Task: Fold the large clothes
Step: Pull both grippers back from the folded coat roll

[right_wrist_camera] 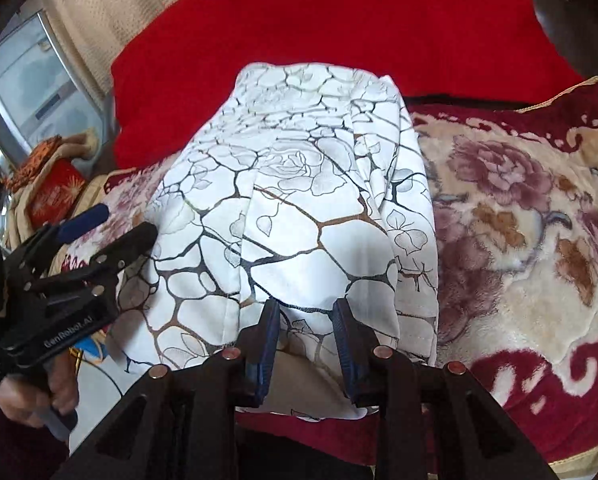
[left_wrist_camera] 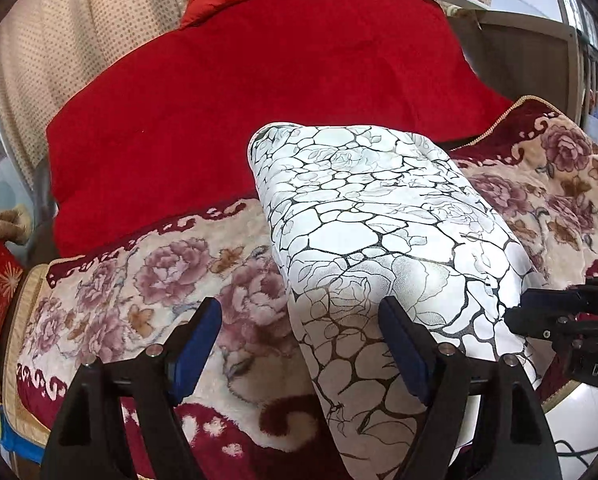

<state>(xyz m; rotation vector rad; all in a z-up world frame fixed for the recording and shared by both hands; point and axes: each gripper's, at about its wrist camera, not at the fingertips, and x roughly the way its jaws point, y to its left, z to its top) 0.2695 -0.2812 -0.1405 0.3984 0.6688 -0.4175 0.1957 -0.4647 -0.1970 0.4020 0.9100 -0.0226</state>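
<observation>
Up close, the right gripper pinches the near hem of the white rose-print garment; the left gripper gapes released at its left edge. It lies folded on a floral blanket, with a red quilt farther off.

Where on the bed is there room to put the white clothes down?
Free: the floral blanket right of the white garment, and the red quilt behind it. Crowded: the near edge, where the left gripper and right gripper meet the garment.

The big white cloth with black crack lines and rose shapes lies folded in a long bundle on the flowery blanket, its near end lifted.
</observation>
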